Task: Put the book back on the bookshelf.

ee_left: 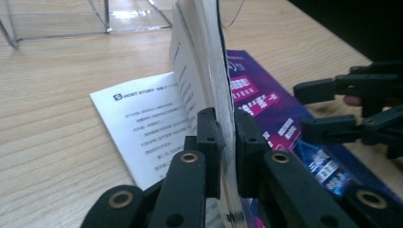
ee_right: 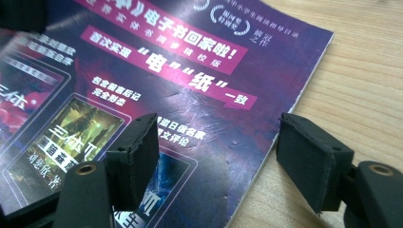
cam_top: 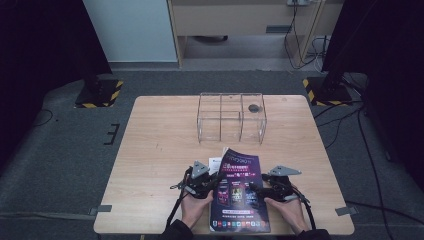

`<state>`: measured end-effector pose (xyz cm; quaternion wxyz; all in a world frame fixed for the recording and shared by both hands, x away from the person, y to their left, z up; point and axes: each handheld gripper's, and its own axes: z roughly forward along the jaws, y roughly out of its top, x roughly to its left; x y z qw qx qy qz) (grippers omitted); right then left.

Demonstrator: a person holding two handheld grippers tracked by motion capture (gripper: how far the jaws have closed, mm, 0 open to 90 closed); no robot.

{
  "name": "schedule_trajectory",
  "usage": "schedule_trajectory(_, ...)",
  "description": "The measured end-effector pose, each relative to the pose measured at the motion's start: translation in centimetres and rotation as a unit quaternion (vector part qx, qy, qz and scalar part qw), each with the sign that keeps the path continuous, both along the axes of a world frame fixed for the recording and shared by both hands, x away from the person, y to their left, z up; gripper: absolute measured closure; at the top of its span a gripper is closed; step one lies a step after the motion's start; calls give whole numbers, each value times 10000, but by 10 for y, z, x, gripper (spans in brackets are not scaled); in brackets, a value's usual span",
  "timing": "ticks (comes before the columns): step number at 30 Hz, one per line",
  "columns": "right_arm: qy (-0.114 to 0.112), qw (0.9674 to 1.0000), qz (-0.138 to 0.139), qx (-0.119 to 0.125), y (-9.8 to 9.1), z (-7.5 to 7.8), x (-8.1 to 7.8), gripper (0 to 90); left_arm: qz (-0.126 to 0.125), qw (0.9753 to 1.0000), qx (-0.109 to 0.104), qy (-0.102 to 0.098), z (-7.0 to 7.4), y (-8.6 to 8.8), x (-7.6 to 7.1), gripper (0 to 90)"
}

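The clear rack (cam_top: 231, 117) stands on the wooden table (cam_top: 160, 150), beyond the magazine (cam_top: 240, 192) and well apart from it. It is a see-through box with thin dividers that make several compartments. Something small, dark and round (cam_top: 254, 107) shows at its right end, but through the clear walls I cannot tell if it lies inside a compartment or on the table behind it. The other compartments look empty.

The magazine lies at the near edge of the table, between the two hands, with its purple cover up. In the left gripper view its left part is lifted: a bundle of pages (ee_left: 204, 71) stands almost upright, and a white printed page (ee_left: 142, 123) lies flat on the table beside it.

The left gripper (ee_left: 227, 142) is closed tight on this upright bundle (both pads press on the paper edge). The right gripper (ee_right: 216, 152) is at the right side of the magazine, and its jaws stand wide. One jaw is over the purple cover, the other is over the bare wood just beside the magazine's edge, and the pads do not press on anything.

The text on the white page is too small to read. The lower part of the magazine is cut off by the grippers in both gripper views, and the person's forearms leave the high view at its bottom.
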<state>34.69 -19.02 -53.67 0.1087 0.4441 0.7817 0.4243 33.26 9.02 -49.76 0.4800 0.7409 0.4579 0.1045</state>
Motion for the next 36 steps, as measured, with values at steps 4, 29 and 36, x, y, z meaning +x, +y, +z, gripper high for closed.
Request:
schedule_trajectory(4,30,10000,39,10,-1,1,0,286,-38,9999,-88,-66,5,0,-2,837)
schedule_trajectory(29,-121,9983,-39,561,-14,18,3,219,-187,9971,-584,-446,45,11,-16,845)
schedule_trajectory(36,-129,9966,98,811,-11,22,4,213,-239,9948,-719,-685,59,12,-24,846)
